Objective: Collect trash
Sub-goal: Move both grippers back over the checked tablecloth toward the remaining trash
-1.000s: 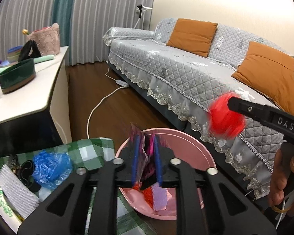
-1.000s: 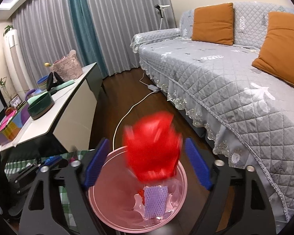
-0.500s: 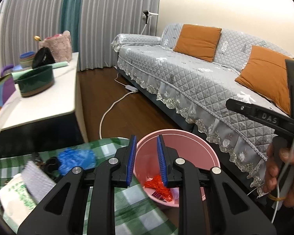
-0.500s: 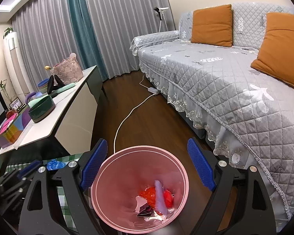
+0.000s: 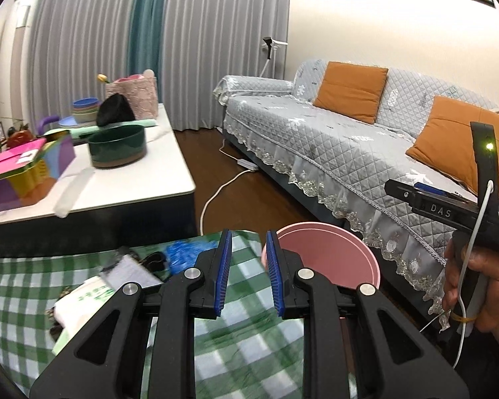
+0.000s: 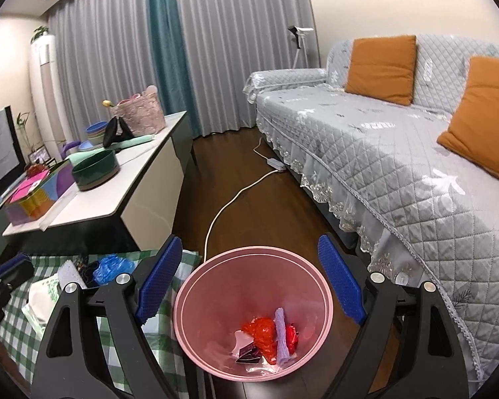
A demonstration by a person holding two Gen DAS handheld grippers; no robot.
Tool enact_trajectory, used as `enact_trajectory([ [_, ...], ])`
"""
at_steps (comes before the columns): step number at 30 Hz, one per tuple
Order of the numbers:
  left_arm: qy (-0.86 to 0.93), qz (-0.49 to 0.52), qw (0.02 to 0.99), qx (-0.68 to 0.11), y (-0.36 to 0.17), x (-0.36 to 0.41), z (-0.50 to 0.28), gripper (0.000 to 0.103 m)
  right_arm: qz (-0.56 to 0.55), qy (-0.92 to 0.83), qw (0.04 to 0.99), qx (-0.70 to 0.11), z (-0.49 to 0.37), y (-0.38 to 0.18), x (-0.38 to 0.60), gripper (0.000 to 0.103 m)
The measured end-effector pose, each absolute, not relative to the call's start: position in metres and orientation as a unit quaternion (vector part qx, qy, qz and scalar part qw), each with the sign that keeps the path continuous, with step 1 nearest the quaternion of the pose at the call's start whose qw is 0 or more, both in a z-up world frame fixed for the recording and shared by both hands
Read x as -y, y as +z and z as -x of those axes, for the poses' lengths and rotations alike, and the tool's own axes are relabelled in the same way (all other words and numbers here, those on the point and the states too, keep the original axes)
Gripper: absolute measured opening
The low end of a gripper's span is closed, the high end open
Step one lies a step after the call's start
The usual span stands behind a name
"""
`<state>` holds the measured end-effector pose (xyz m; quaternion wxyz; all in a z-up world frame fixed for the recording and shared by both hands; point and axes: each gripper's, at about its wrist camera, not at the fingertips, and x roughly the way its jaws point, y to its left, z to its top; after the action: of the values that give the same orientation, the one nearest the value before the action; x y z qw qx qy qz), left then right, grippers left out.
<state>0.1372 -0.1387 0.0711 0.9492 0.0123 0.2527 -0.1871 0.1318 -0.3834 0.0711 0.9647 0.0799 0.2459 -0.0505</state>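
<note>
At the bottom centre of the right wrist view stands the pink bin (image 6: 253, 312), on the dark wood floor between the checked cloth (image 6: 16, 339) at lower left and the grey quilted sofa (image 6: 399, 166) on the right. In the bin's bottom lie a crumpled red wrapper (image 6: 261, 331), a lilac foam strip (image 6: 281, 335) leaning across it, and a small dark packet (image 6: 248, 355).

The right gripper (image 6: 249, 277) hangs over the bin with its blue pads spread wide, one to each side of the rim, nothing between them.

In the left wrist view the left gripper (image 5: 248, 274) sits low in the middle of the frame, its blue pads drawn near each other with a narrow gap and nothing in it. Its right pad overlaps the bin's near rim.

On the cloth, at lower left of that view, lie a blue plastic bag (image 5: 186, 253), a white foam net (image 5: 129, 271), a dark tangle just beside it, and a white bag with green print (image 5: 83, 299).

A hand (image 5: 479, 286) at the right edge grips the other tool's black handle.
</note>
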Motion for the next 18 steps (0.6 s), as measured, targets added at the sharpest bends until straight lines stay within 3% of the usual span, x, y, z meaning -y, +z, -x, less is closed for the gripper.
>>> enact_trajectory([
  [18,-0.123,0.003,0.963,-0.241,0.077,0.047,-0.094,0.022,-0.068,-0.011,0.970,-0.233,-0.109,0.079,0.351,0.071],
])
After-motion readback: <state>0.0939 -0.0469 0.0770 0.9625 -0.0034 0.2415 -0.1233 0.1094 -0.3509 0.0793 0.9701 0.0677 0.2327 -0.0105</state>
